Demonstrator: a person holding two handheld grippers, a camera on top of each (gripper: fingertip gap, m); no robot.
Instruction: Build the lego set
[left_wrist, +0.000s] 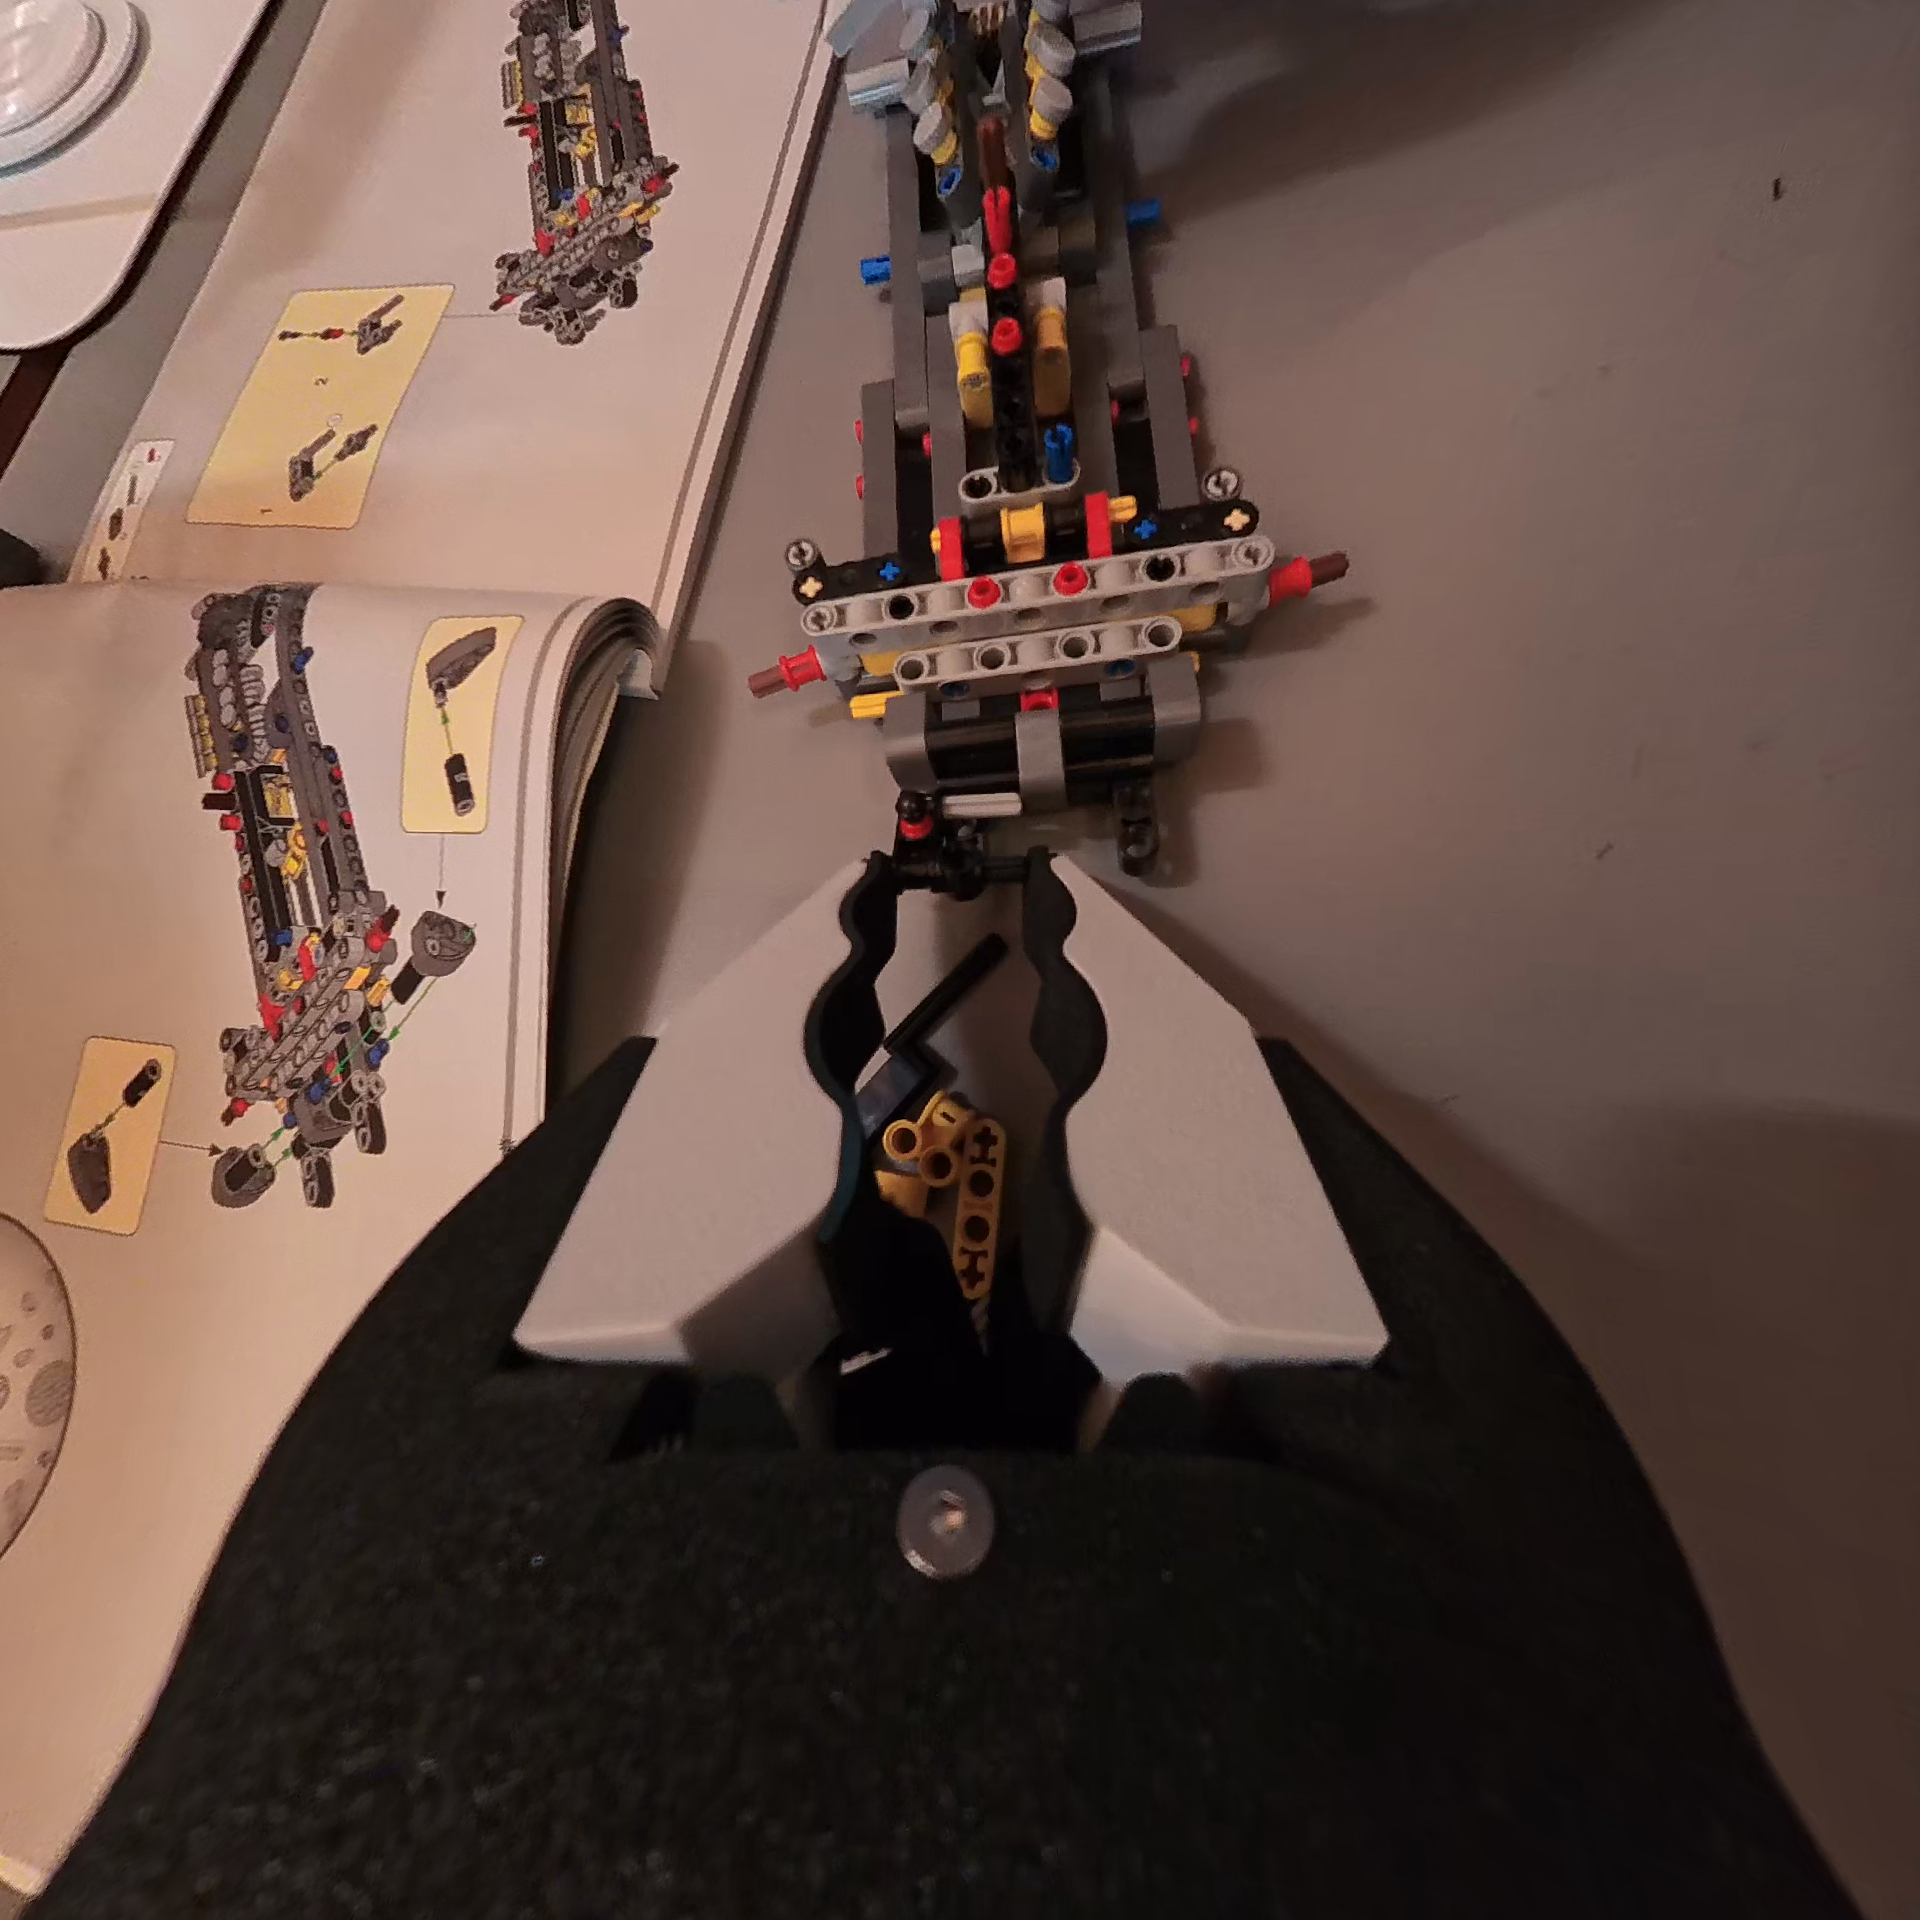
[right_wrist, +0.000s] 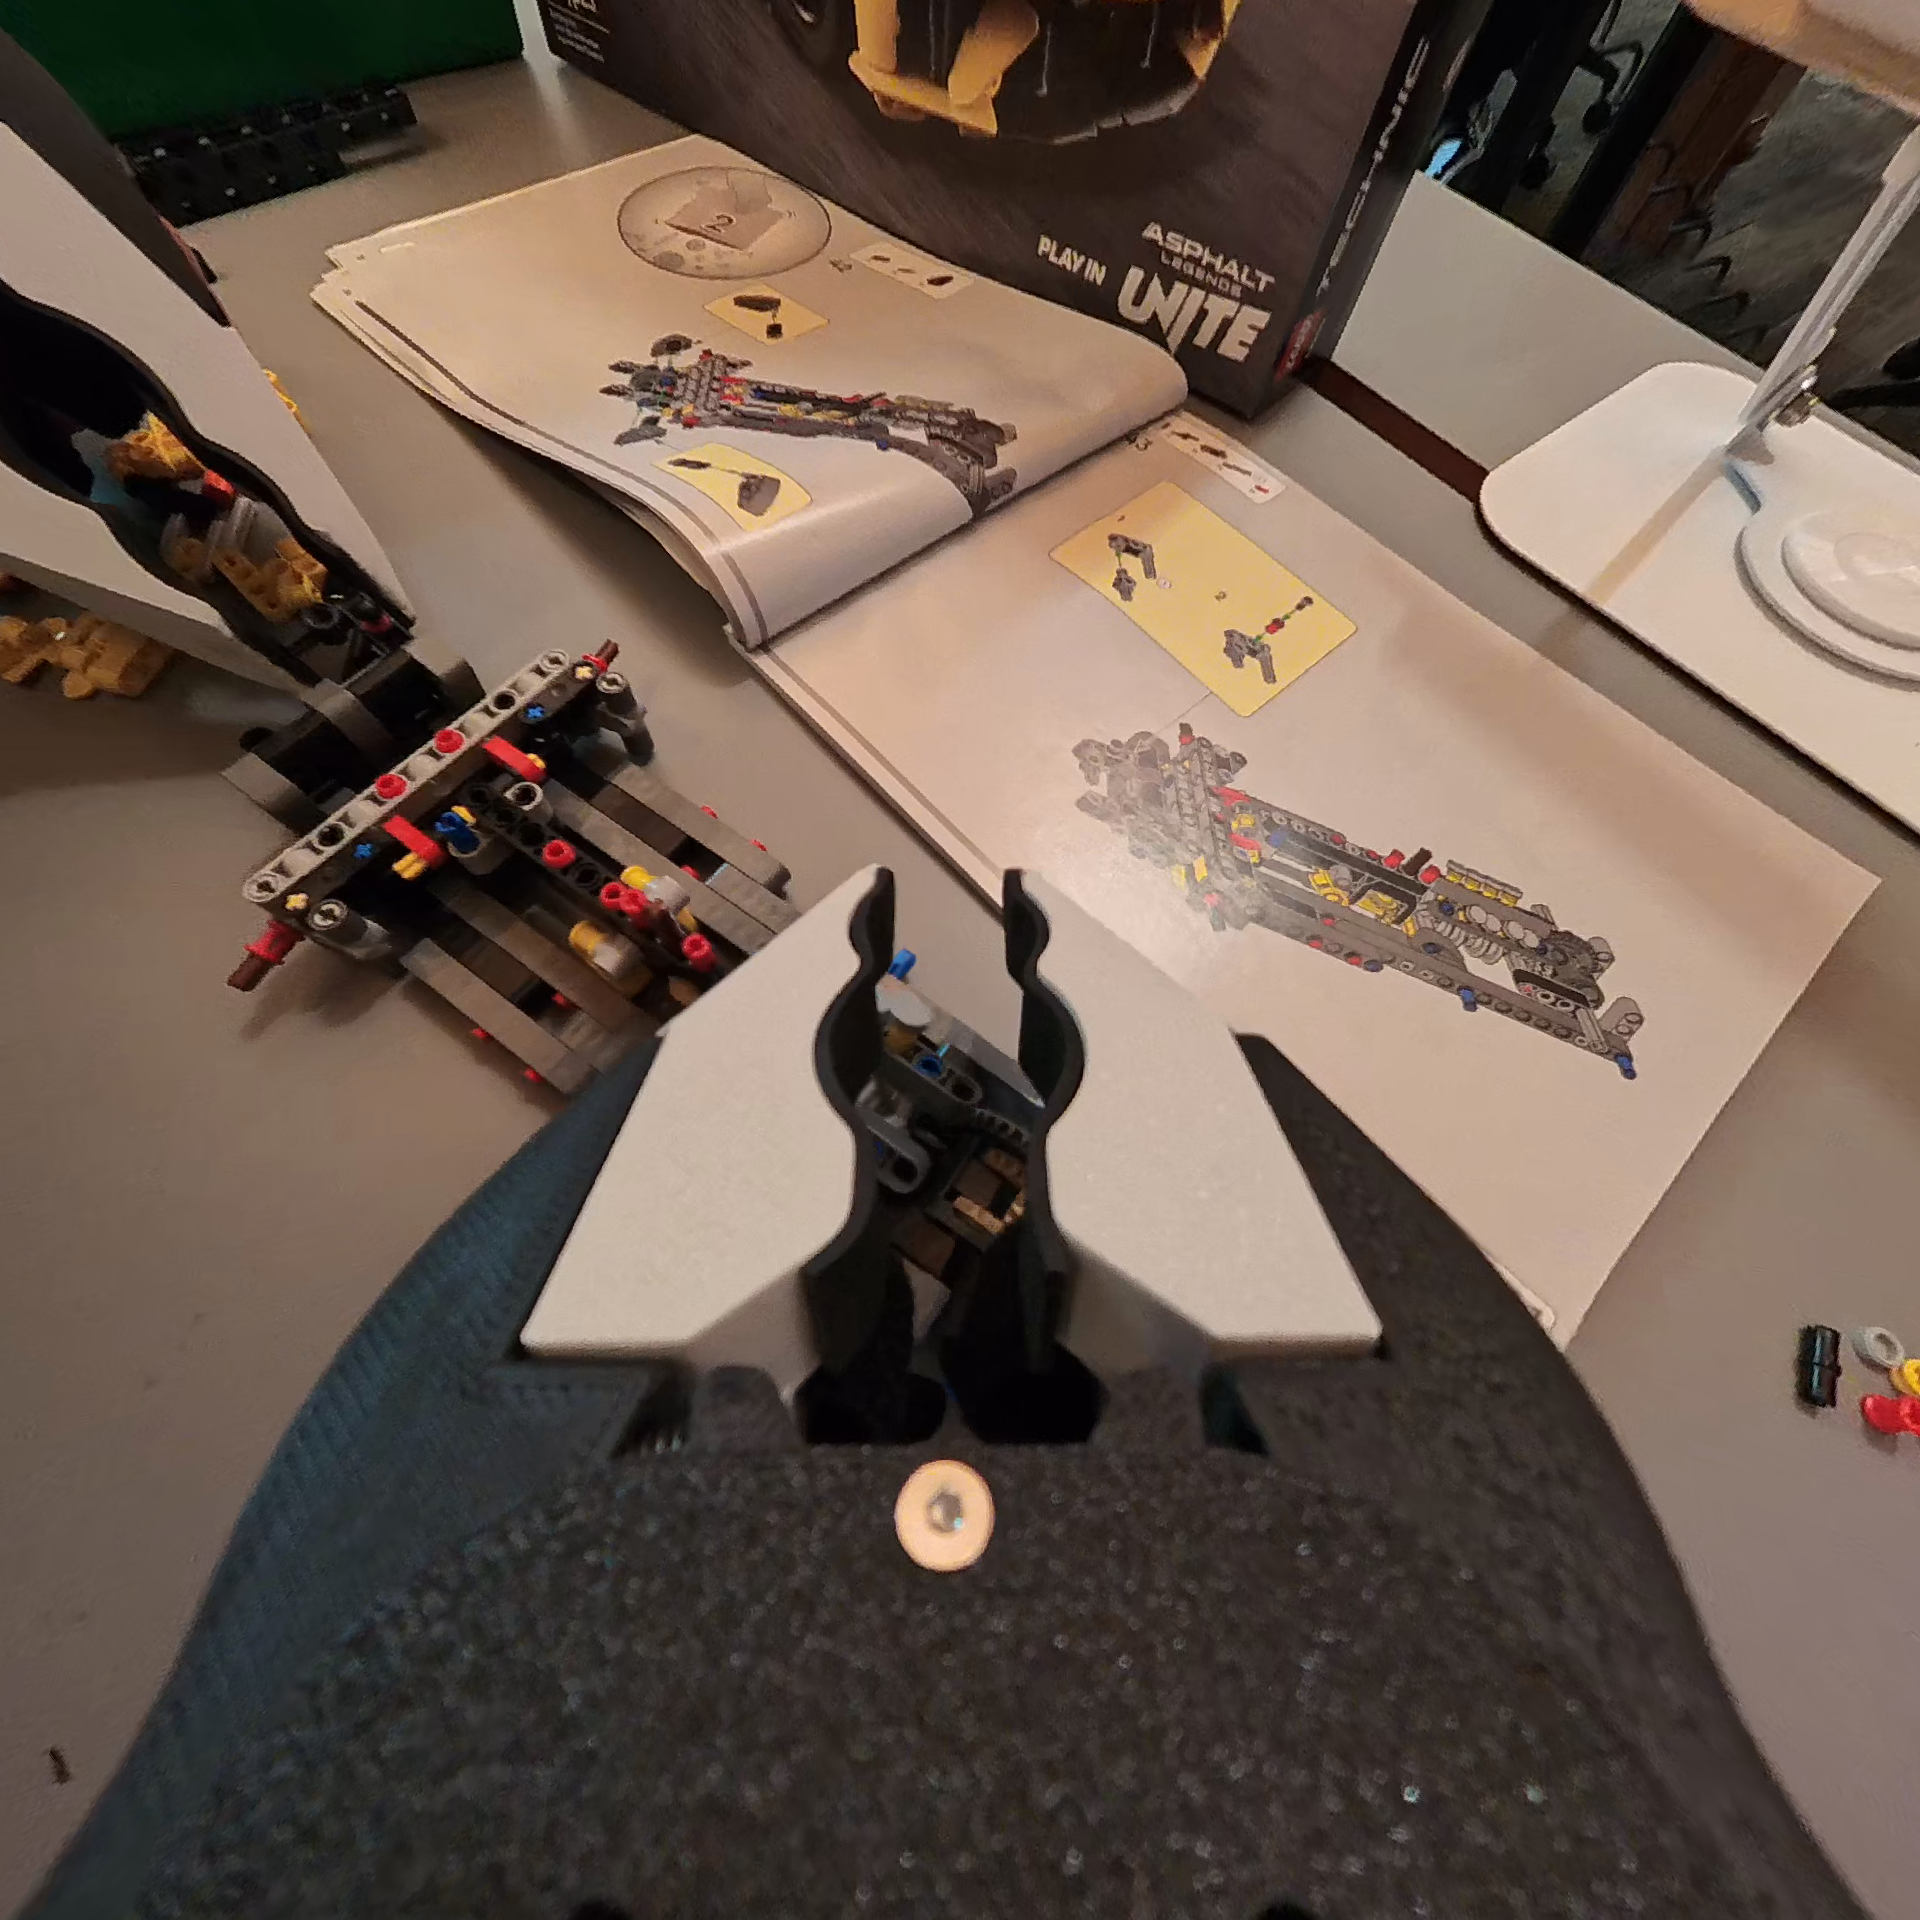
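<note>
Office-like desk (right_wrist: 156, 1195) (lamp base (right_wrist: 1662, 520), chairs behind).

chassis (left_wrist: 1039, 582): glossy plastic | booklet (right_wrist: 1351, 831): matt paper | table (left_wrist: 1558, 520): smooth matt

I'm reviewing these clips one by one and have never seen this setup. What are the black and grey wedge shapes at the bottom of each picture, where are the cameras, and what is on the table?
The wedges are hand-held two-finger grippers; no robot arm is involved. Each carries a camera that looks forward along its fingers, so each picture shows its own gripper from behind.

In the left wrist view, the left gripper is closed on a small black pin assembly at the near end of the long chassis model lying on the grey table.

In the right wrist view, the right gripper hangs open above the other end of that model, holding nothing. The left gripper shows far left.

Also there: an open instruction booklet, the set's box, a white stand base and a few loose pieces at the right edge.
</note>
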